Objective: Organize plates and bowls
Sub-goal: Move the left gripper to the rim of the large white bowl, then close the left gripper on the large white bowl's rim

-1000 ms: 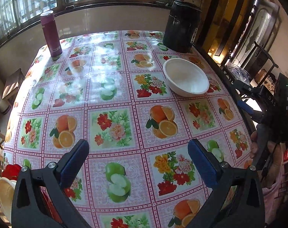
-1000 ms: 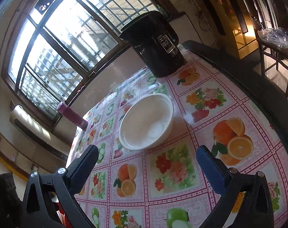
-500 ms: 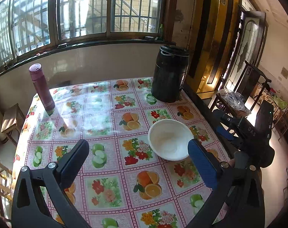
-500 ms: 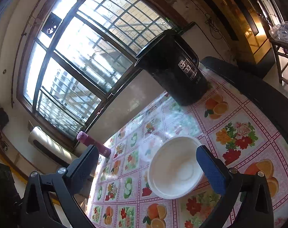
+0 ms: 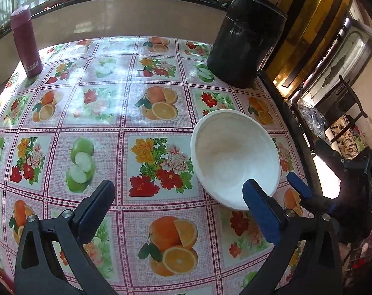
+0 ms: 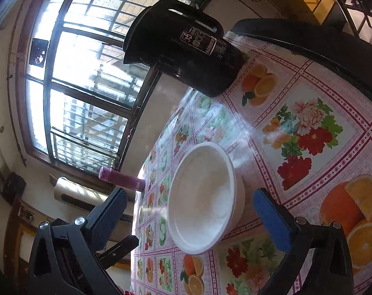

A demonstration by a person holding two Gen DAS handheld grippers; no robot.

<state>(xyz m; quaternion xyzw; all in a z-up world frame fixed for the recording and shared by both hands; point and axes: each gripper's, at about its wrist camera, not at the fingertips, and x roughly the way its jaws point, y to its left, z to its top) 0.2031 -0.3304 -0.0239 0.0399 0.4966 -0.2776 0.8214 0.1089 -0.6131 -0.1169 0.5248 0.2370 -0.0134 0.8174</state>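
Note:
A white bowl (image 5: 235, 157) stands empty and upright on the fruit-and-flower tablecloth (image 5: 136, 113), toward the table's right side. My left gripper (image 5: 181, 206) is open and empty, low over the cloth, its right finger just in front of the bowl's near rim. My right gripper (image 6: 193, 218) is open and empty; the bowl (image 6: 203, 196) lies between its fingers in the right wrist view, and I cannot tell whether they touch it. The right gripper also shows in the left wrist view (image 5: 316, 184), beside the bowl's right edge.
A tall black kettle-like pot (image 5: 244, 39) stands at the far right corner, behind the bowl. A maroon flask (image 5: 26, 41) stands at the far left. The table's dark right edge (image 5: 291, 120) runs close to the bowl. Windows line the far wall.
Both grippers have dropped and moved in toward the bowl, which looks much closer now. The bowl has not moved on the cloth. Both stay open.

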